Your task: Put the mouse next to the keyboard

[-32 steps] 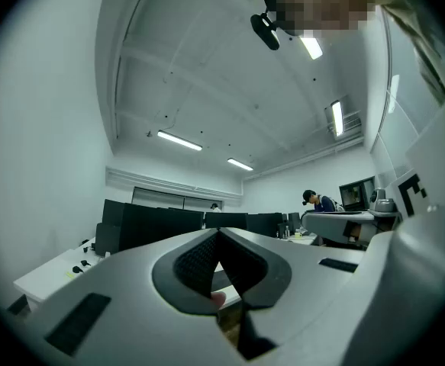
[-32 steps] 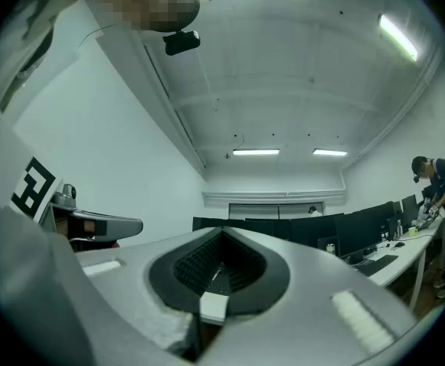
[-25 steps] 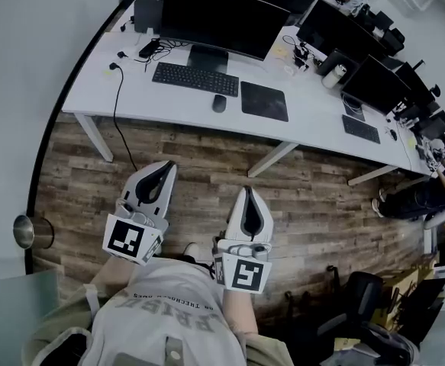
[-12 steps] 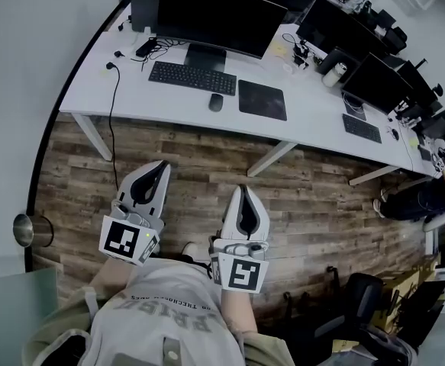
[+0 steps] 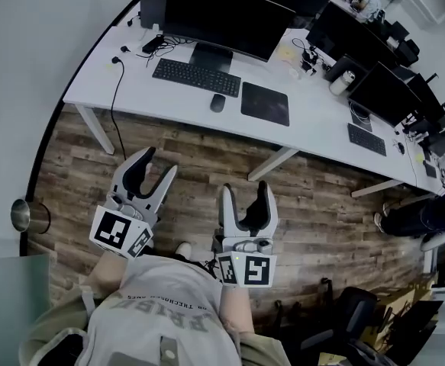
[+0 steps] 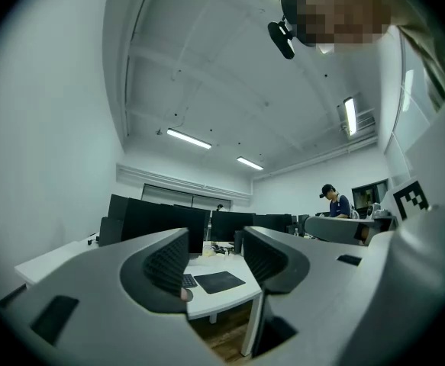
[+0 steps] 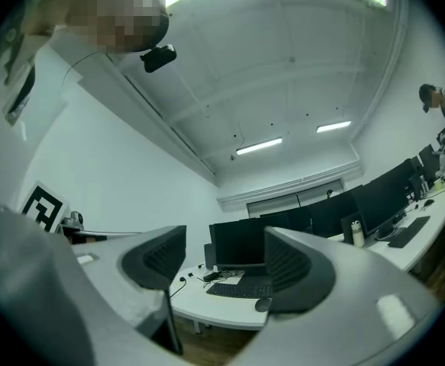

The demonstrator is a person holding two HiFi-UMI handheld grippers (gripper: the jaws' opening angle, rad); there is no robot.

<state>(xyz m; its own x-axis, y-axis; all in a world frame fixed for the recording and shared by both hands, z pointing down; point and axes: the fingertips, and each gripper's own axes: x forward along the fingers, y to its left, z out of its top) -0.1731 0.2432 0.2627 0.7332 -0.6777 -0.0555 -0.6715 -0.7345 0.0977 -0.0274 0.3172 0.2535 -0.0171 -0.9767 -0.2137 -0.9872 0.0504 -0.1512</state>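
Observation:
A dark mouse (image 5: 217,103) lies on the white desk (image 5: 130,90), just right of the black keyboard (image 5: 196,77) and left of a dark mouse pad (image 5: 265,103). Both grippers hang over the wood floor, well short of the desk. My left gripper (image 5: 158,162) and right gripper (image 5: 244,189) are open; their jaws have just been opening, with nothing between them. The right gripper view shows the keyboard (image 7: 241,289) and mouse (image 7: 262,304) far off between the jaws of that gripper (image 7: 226,261). In the left gripper view, that gripper (image 6: 216,261) frames the mouse pad (image 6: 216,281).
A wide monitor (image 5: 218,14) stands behind the keyboard. A black cable (image 5: 115,105) hangs off the desk's front edge. A metal bin (image 5: 27,216) sits at the left wall. More desks with monitors run to the right, and an office chair (image 5: 344,319) stands at lower right.
Both grippers' jaws, shut in the earlier frames, now stand apart. The grippers have shifted slightly over the floor, and the right one has rolled a little.

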